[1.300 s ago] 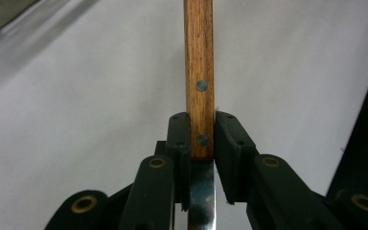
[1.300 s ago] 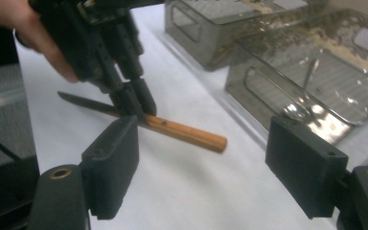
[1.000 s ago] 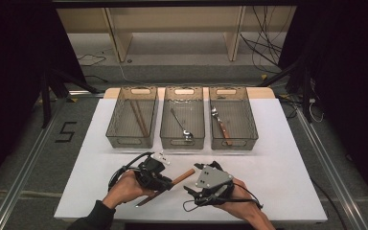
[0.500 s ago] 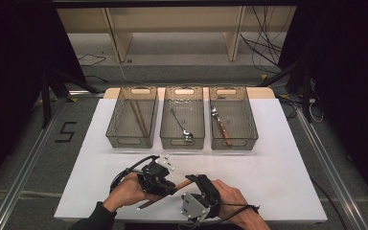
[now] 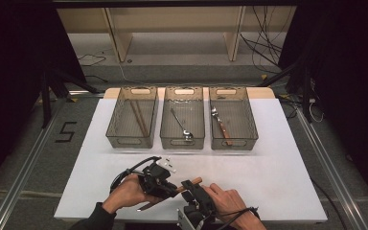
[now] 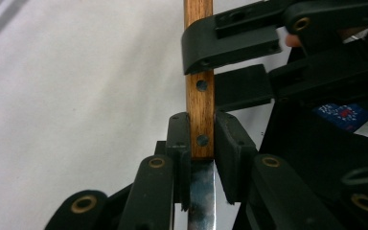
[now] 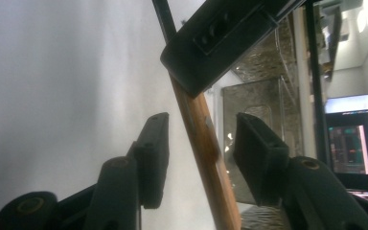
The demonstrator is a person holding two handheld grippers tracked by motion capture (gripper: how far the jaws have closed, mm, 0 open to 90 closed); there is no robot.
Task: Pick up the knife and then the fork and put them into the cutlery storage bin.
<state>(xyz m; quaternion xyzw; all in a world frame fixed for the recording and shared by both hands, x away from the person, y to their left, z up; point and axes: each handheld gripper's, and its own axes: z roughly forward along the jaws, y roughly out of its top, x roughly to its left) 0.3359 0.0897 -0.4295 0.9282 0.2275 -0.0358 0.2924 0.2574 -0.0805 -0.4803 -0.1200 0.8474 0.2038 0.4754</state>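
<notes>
Knife (image 6: pixel 199 91): lying low over the white table (image 5: pixel 278 158), wooden handle pointing toward the bins.
Left gripper (image 6: pixel 202 143): clamping it at the handle-blade joint.
Right gripper (image 7: pixel 199 158): spread open, straddling the handle (nearer its free end).

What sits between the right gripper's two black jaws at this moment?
The wooden-handled knife: its handle runs through the gap of the right gripper, whose jaws stand open and apart from it, seen in the right gripper view. The left gripper clamps it.

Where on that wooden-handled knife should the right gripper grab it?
Probably the free wooden handle, beyond where the left gripper clamps it near the blade. The right gripper already straddles it open, one jaw on each flat side; closing there looks best.
</notes>
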